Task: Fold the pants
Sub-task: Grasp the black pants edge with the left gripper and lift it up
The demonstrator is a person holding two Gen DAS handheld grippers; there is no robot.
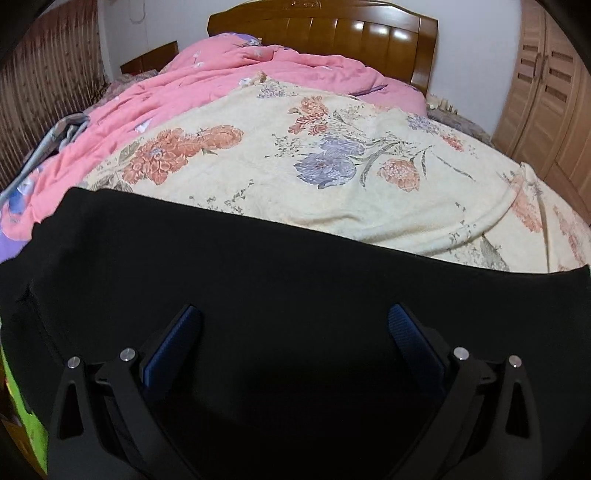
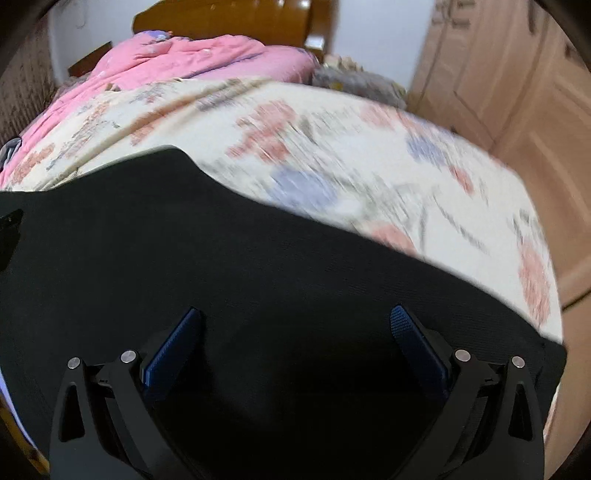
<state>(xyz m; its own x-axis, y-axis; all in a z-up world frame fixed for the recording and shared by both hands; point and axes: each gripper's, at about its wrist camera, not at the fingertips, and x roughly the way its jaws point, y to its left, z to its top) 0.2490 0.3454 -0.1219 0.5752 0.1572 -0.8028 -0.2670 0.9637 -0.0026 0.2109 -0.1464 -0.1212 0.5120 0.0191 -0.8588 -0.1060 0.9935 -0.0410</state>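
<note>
The black pants (image 1: 258, 273) lie flat across the near part of the bed, on a cream floral blanket (image 1: 295, 162). My left gripper (image 1: 293, 314) is open, its blue-padded fingers spread wide just above the black cloth, holding nothing. In the right wrist view the same pants (image 2: 221, 251) fill the lower frame, with a raised corner of cloth at the upper left. My right gripper (image 2: 295, 315) is also open over the pants and empty. That view is motion-blurred.
A pink quilt (image 1: 207, 81) is bunched toward the wooden headboard (image 1: 325, 29). A wooden wardrobe (image 1: 546, 92) stands to the right of the bed. A brown curtain (image 1: 48, 96) hangs on the left. A small dark object (image 2: 9, 225) sits at the pants' left edge.
</note>
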